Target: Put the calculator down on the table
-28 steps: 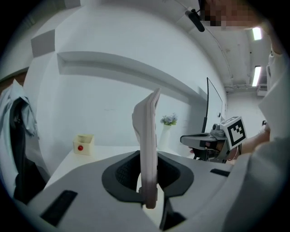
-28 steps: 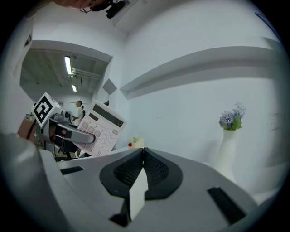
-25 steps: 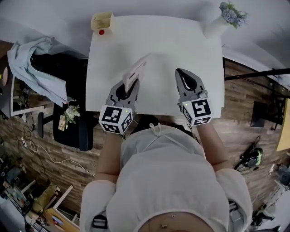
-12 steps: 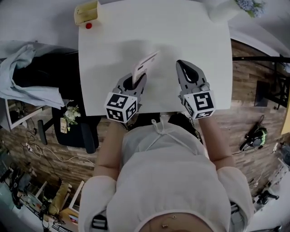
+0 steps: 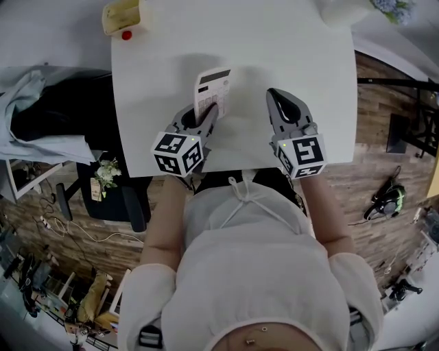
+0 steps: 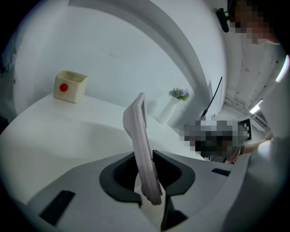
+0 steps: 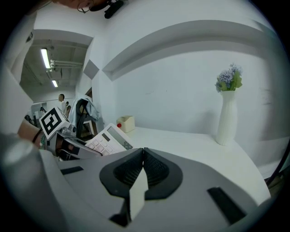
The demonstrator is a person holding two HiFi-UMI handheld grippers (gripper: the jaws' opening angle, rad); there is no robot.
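A white table (image 5: 274, 55) bears a cream box (image 5: 122, 15) and a flower vase (image 7: 226, 117).

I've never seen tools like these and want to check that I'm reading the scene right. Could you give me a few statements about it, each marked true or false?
1. The calculator is between the jaws of the left gripper. True. Those jaws are opening, with the calculator's near end between them.
2. The right gripper holds a pen. False. Its jaws are together with nothing between them.
3. A vase stands on the table. True.
4. The box sits right beside the vase. False. The box is at the table's far left corner and the vase is at the far right one.
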